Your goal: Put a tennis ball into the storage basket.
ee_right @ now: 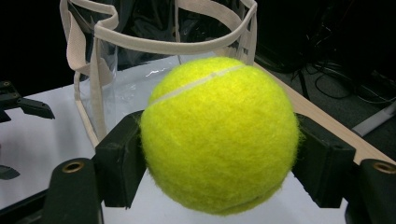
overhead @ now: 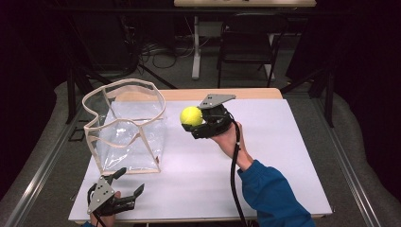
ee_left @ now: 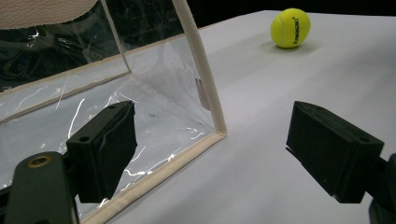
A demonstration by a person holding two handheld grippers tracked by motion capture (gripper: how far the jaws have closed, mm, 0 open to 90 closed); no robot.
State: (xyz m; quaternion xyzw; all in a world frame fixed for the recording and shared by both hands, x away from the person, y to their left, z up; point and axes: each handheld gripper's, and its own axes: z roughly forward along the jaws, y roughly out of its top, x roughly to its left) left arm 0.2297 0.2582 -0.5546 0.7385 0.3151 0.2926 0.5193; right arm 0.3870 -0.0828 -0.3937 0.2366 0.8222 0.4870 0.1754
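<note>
Tennis ball — between right gripper fingers

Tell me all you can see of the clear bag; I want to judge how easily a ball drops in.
The clear bag is see-through plastic, creased and glinting, edged with beige tape, with a beige strap at its rim. It stands upright on the white table, mouth open and wavy. It looks empty. The left gripper sits open just before its near bottom corner; whether they touch is unclear.
</note>
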